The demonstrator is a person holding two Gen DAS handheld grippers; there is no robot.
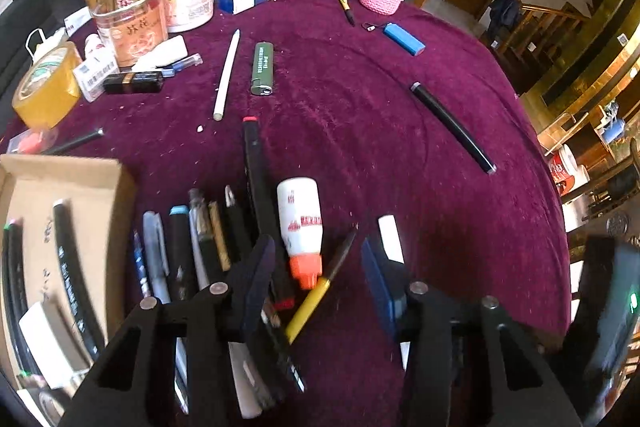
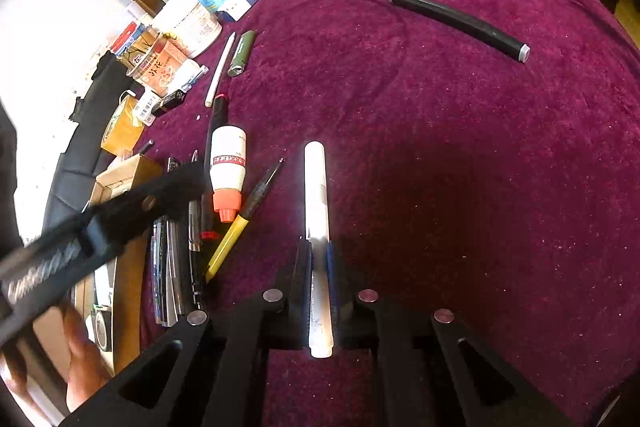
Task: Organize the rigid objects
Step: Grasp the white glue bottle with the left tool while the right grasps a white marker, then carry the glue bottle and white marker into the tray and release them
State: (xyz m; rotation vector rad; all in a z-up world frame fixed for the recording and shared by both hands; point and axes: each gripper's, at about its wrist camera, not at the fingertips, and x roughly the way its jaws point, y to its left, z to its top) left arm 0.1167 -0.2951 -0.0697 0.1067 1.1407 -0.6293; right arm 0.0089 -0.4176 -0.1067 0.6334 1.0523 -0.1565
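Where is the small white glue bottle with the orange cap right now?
The glue bottle lies on the purple tablecloth, cap toward the camera, between the long black red-tipped marker and the yellow-handled pen, left of the right gripper.

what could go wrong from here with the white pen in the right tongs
1. The right tongs are shut on the white marker pen near its rear end, so most of its length sticks out front; it may pivot or slip when lifted.
2. The left tongs hang open right over the glue bottle and yellow-handled screwdriver; they may knock the tidy pen row.
3. Both tongs work close together and might collide.
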